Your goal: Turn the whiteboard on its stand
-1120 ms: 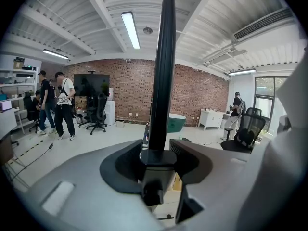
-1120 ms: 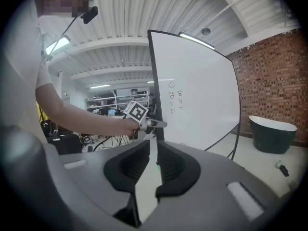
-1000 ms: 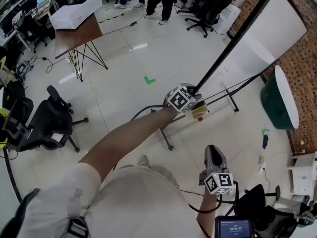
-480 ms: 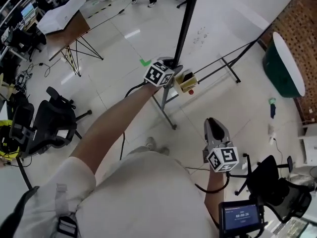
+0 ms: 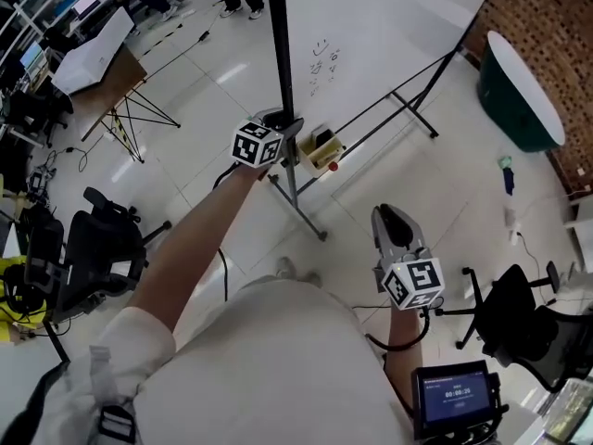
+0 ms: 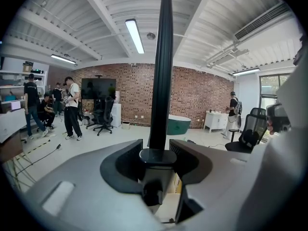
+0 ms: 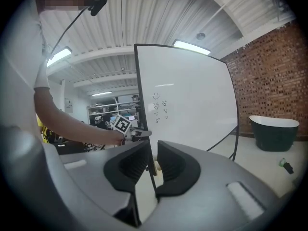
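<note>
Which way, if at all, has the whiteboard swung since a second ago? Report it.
Yes. The near edge of the black-framed white whiteboard, held by the left hand-held gripper, swung leftward, away from the dark green tub.

whiteboard (image 5: 389,26) scribbles — illegible, small screen (image 5: 452,395) digits — too small

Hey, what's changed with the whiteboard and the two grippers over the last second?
The whiteboard has swung on its stand, carried leftward in the head view by the left gripper; its white face now turns more fully toward the person. Unchanged: the left gripper stays clamped on the board's black side frame, and the right gripper stays back near the body, holding nothing.
</note>
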`<state>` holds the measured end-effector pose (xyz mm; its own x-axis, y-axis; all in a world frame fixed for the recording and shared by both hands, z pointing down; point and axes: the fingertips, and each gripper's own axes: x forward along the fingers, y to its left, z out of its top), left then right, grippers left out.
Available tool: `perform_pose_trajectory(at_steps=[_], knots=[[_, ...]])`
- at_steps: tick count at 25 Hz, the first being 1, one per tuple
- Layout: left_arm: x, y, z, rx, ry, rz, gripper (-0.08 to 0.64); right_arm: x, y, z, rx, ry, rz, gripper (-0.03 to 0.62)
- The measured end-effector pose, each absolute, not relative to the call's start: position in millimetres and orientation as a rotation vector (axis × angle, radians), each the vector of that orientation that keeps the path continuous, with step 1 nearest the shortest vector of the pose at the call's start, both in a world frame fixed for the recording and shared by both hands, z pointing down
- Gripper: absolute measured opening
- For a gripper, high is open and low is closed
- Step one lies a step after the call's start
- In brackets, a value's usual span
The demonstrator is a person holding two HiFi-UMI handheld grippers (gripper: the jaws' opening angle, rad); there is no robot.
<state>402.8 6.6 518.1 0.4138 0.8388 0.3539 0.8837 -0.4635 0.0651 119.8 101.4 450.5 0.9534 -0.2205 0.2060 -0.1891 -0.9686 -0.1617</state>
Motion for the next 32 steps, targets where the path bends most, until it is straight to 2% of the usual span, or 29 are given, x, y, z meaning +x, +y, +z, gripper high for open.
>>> perform_pose_trajectory(at_steps=[32], knots=[[361.6,-72.3,514.3,-2.677,-1.411,-0.452,0.186,50.8,122.9,479.4,-2.915,0.423,-0.402,0.055]])
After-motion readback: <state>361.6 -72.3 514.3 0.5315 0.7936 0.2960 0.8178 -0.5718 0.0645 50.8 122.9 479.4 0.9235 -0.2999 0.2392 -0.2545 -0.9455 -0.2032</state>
